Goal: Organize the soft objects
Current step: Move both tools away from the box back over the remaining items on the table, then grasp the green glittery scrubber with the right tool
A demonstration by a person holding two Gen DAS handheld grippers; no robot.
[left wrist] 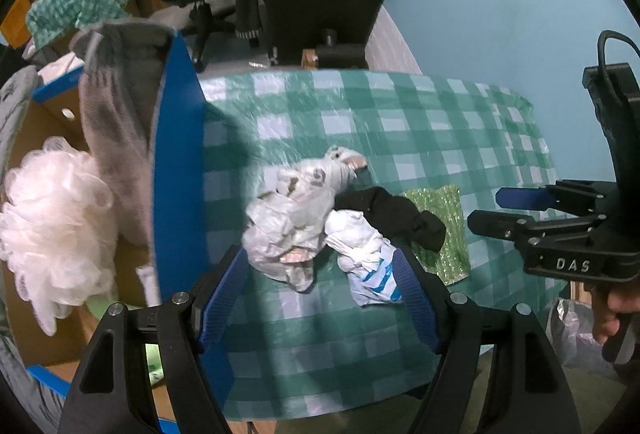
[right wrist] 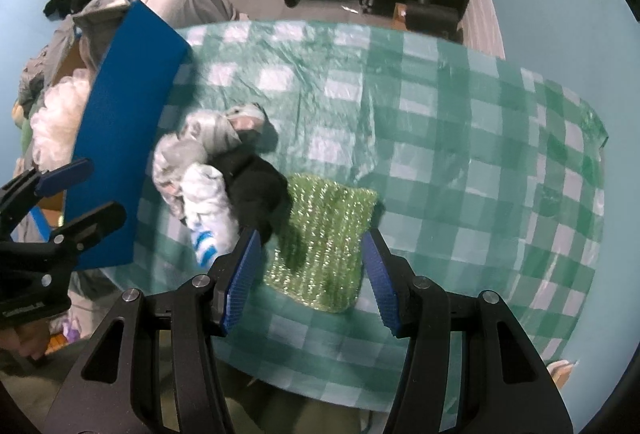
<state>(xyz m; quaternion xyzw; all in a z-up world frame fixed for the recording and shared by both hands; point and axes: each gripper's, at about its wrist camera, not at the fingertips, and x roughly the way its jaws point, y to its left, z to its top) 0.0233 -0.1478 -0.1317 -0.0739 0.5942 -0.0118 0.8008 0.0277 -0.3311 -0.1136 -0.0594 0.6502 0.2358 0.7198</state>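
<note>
Both tools gape empty: left tool [left wrist: 320,294] over the sock pile [left wrist: 320,226], right tool [right wrist: 310,280] over the green cloth [right wrist: 324,254] beside it, whose long axis runs toward that tool

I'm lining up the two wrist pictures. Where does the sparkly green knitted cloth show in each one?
Left wrist view: the sparkly green cloth lies right of centre, partly under the black sock, beyond the left tool.
Right wrist view: it lies at lower centre, between the open fingers of the right tool.
Shared landmark: the blue box flap left of the pile.
</note>
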